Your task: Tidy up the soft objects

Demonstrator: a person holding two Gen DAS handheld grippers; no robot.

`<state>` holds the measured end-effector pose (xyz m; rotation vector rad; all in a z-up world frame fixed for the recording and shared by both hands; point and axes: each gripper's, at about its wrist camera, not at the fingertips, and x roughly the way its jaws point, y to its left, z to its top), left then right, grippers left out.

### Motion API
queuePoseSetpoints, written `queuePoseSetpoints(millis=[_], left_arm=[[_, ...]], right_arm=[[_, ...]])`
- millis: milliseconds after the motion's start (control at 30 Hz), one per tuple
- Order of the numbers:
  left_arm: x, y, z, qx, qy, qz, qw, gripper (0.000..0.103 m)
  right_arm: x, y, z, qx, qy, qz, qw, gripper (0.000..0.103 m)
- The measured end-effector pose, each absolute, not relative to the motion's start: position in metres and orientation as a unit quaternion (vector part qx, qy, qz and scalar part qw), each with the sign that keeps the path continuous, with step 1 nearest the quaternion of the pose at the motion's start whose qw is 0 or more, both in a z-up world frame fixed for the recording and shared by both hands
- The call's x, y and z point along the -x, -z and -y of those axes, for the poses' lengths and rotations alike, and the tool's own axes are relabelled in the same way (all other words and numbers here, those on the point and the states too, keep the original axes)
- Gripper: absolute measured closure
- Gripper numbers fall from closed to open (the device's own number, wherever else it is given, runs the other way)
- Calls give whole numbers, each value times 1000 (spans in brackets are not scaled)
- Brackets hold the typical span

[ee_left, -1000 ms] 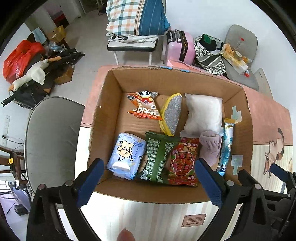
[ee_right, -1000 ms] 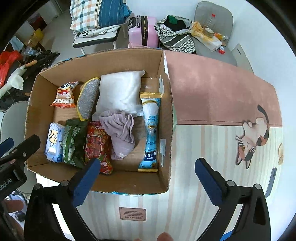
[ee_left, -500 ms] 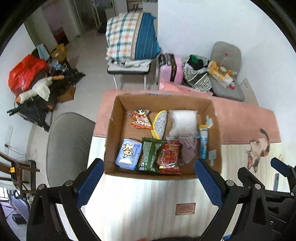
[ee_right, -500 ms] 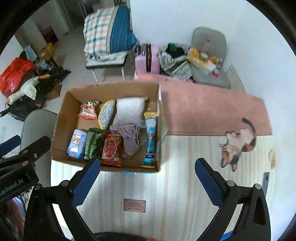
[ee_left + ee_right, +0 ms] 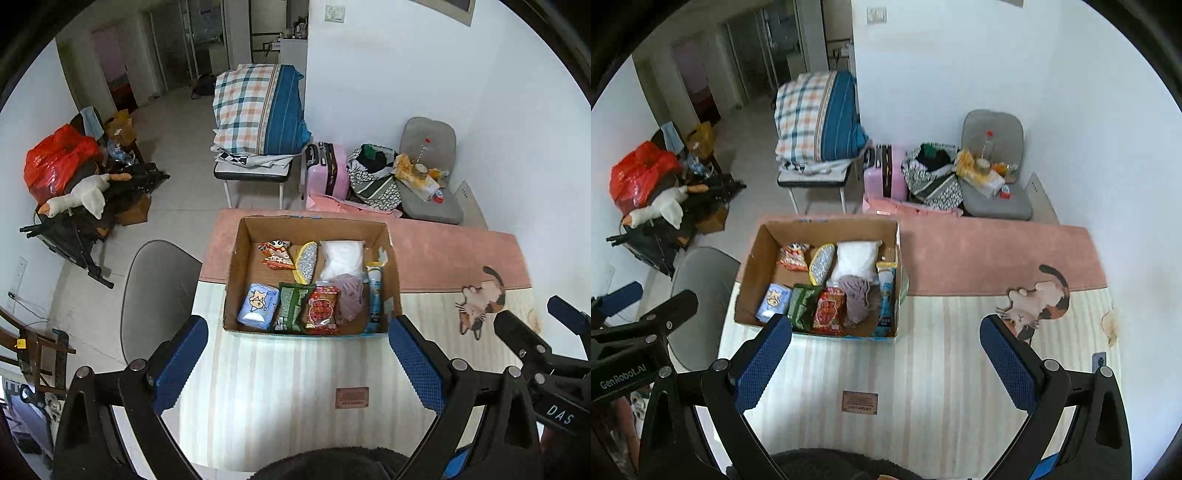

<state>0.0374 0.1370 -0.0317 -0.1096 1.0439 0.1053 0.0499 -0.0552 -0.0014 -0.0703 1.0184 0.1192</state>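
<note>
Box: cardboard box open-topped, on the far left part of the table; its long axis runs left-right across the table's striped mat.
Contents, far row: red-orange snack bag, yellow-edged scrub pad, white soft pack.
Contents, near row: pale blue tissue pack, green packet, red packet, mauve cloth bunched, blue tube pack lying near-far along the right wall.
Left gripper: left gripper spread wide, nothing between the blue pads; box lies straight ahead and beyond the tips, well apart.
Right gripper: right gripper also spread wide and empty; box lies ahead and to the left of its line, so it points more at bare mat.
Nearer hand: left one looks better lined up with the box; judgement only.
Key relation: both tools are well back and high from the box, with every soft item apparently already inside it. Judged as task at or near its end, unless a re-sort inside the box is wanted.
Writing, tools: "GenRobot.AI" on the left tool body seen from the right wrist; "DAS" on the right tool body seen from the left wrist.
Writing, mat: small brown label with print, too small to read.
Writing, packets: printed characters on the red and green packets, not legible.
Mat art: calico cat picture at right.
</note>
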Motion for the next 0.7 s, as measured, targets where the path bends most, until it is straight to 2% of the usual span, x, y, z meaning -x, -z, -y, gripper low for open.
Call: queuePoseSetpoints(millis=[267, 700], left_arm=[[-26, 14, -142, 50, -64, -473, 877, 3], [-25, 18, -138, 40, -71, -467, 880, 3]], right_arm=[[-28, -30, 55, 45, -63, -466, 881, 0], [-40, -24, 50, 52, -41, -461, 885, 0]])
